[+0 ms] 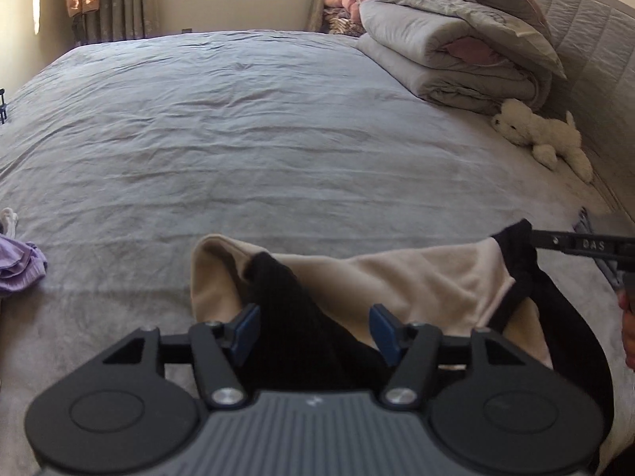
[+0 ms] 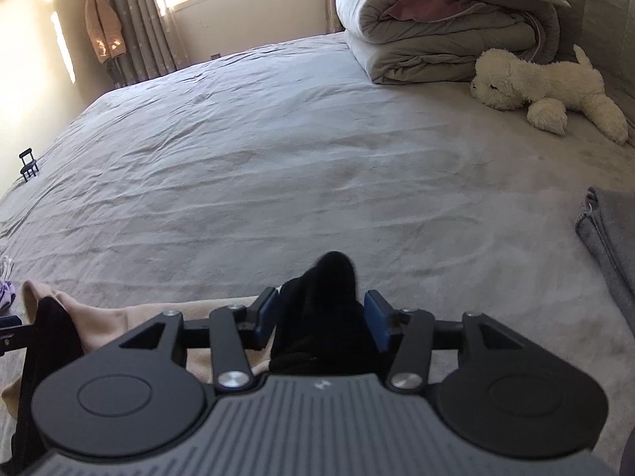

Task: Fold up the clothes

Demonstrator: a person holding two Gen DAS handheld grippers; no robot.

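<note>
beige and black fabric, one garment (image 1: 428,277), lies bunched at the near edge of the grey bed sheet (image 1: 278,139), directly below both of my tongs. my left gripper (image 1: 315,331) stands parted: the blue pads (image 1: 247,331) sit clear on either side of a black ribbed fold, with a gap showing on the right pad's side, so nothing is clamped. my right gripper (image 2: 320,319) is likewise parted; a black hump of the same garment (image 2: 329,305) rises between its pads (image 2: 265,315), close to both, yet i see no pinch on it. in the left wrist view the right tongs' black finger reaches in from the right edge beside the garment's black corner, and part of my hand (image 1: 627,329) shows there.

elsewhere on the bed: a folded grey duvet (image 1: 456,51) stacked at the far right, a white plush dog (image 2: 547,83) lying just beside it, a purple cloth (image 1: 20,265) at the left edge, a grey folded item (image 2: 611,230) at the right edge. a small black chair-shaped stand (image 2: 28,163) sits at the far left edge of the sheet. curtains (image 2: 135,20) hang by the window, with a peach cardigan (image 2: 104,27) hanging in front of them.
</note>
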